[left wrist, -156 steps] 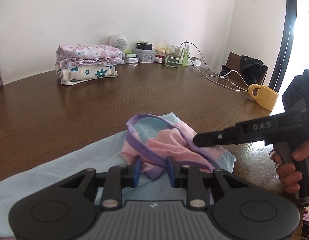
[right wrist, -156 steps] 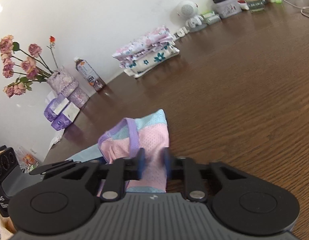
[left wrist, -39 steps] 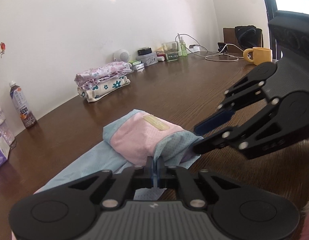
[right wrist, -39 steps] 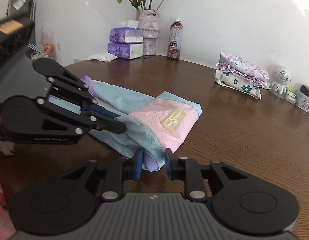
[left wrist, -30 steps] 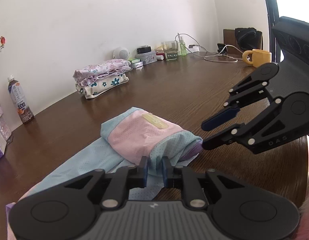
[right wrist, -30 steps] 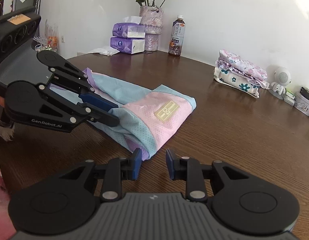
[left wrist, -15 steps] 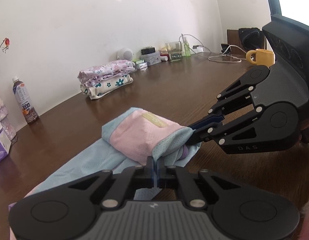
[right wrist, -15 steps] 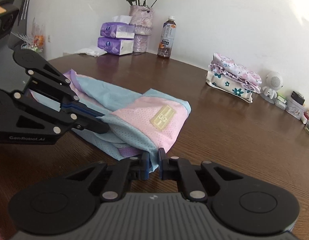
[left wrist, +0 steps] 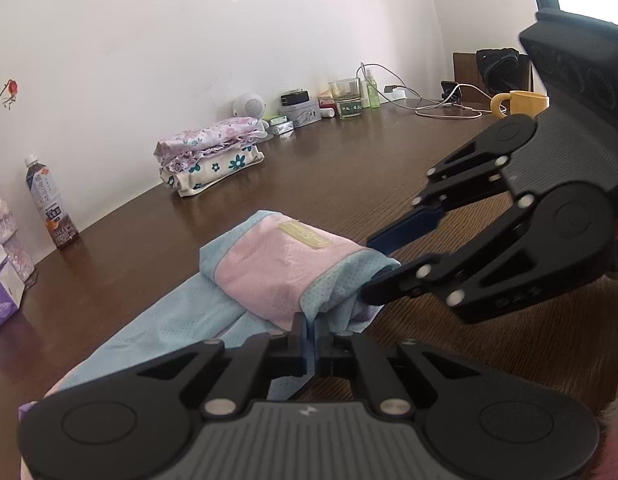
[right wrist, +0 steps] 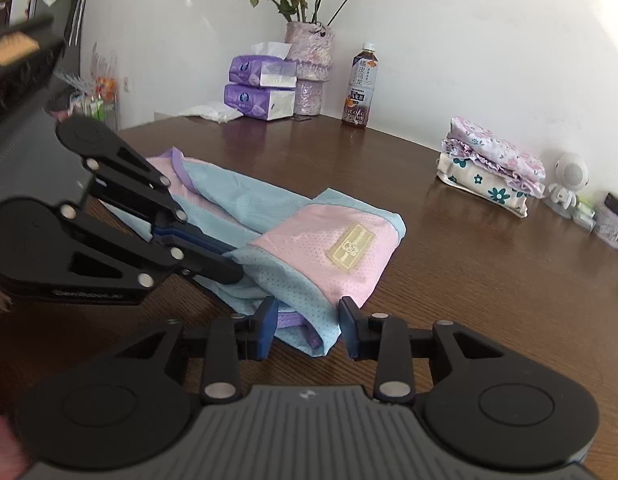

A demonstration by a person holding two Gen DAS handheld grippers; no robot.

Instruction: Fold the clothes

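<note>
Pink-and-blue garment (left wrist: 277,268) lies partly folded at the centre of both views on the brown wooden table (left wrist: 349,176); the folded pink panel with a small yellow label faces up, a long light-blue portion trails toward the lower left of the left wrist view, and a purple-edged end shows at the middle left of the right wrist view.

Left gripper (left wrist: 308,330): jaws pressed together at the lower centre of its own view, pinching the blue edge of the garment; in the right wrist view it enters from the left (right wrist: 213,258), tips closed against the fabric.

Right gripper (right wrist: 307,330): jaws spread wide at the lower centre of its own view, the garment's near corner lying between them, not clamped; in the left wrist view it reaches in from the right (left wrist: 373,268), one finger above the fold and one at its end.

Stack of folded floral clothes (left wrist: 211,156) sits well apart near the wall, left of centre; tea bottle (right wrist: 361,86), flower vase (right wrist: 309,68) and tissue packs (right wrist: 261,86) stand in the upper middle of the right wrist view; yellow mug (left wrist: 521,104) at the upper right of the left wrist view.
</note>
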